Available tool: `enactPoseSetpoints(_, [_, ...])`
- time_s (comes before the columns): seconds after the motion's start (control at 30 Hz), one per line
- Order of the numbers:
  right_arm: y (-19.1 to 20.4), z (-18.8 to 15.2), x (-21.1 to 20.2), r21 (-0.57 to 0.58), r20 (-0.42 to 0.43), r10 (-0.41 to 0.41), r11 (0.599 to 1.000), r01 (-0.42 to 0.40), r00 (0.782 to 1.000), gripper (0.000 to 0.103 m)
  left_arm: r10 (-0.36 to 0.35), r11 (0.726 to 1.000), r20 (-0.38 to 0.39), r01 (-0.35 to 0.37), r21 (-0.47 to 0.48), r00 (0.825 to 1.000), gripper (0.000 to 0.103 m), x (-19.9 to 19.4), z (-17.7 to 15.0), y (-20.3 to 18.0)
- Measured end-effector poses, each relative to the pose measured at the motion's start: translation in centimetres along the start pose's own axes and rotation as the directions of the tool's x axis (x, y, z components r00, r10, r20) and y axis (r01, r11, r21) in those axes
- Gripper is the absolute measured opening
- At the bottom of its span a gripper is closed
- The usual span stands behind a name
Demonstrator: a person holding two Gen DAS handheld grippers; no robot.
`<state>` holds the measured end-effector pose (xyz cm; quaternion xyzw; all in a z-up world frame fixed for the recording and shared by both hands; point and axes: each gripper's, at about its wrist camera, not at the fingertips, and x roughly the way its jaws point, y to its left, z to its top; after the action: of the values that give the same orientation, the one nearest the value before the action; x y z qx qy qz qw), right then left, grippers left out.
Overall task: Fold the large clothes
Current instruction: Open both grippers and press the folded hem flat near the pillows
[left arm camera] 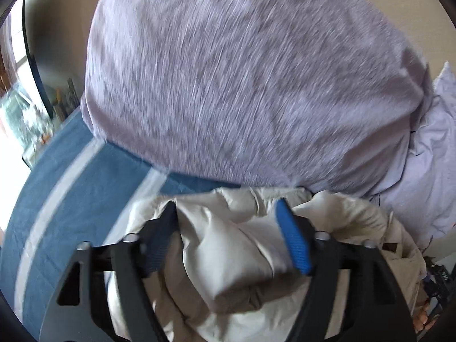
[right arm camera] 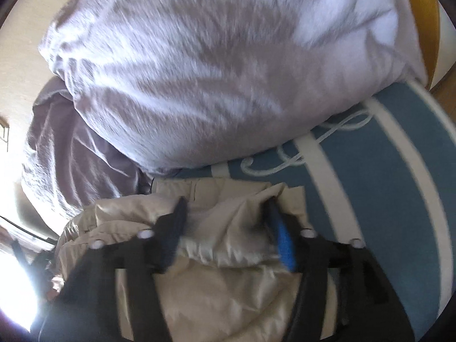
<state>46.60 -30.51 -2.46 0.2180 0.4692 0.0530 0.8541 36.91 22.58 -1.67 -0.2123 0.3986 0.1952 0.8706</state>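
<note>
The beige jacket (left arm camera: 228, 259) lies bunched on the blue bedspread (left arm camera: 71, 199) just short of the lavender pillow (left arm camera: 242, 85), directly under both the left gripper (left arm camera: 228, 216) and right gripper (right arm camera: 226, 216), whose fingers stand apart astride its folds, clamping nothing.

A folded garment (left arm camera: 228, 256) lies on the bedspread (left arm camera: 71, 199), directly beneath both tools. Behind it rests a large pillow (left arm camera: 242, 85), with a second pillow (right arm camera: 71, 154) beside it against the wall (right arm camera: 25, 42).
</note>
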Motion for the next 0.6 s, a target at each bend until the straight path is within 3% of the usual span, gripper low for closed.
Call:
enactPoseSetpoints(0.2, [1.5, -0.5, -3.6, -0.121, 0.058, 0.006, 0.993, 0.001, 0.998, 0.068, 0.001, 0.995, 0.052, -0.006, 0.096, 0.999, 0.083, -2.5, -0.4, -1.3])
enactPoseSetpoints(0.6, [5.0, -4.3, -0.1, -0.309, -0.002, -0.045, 0.95, 0.042, 0.999, 0.068, 0.012, 0.983, 0.025, -0.017, 0.185, 1.0, 0.085, -1.5, -4.0, -2.8])
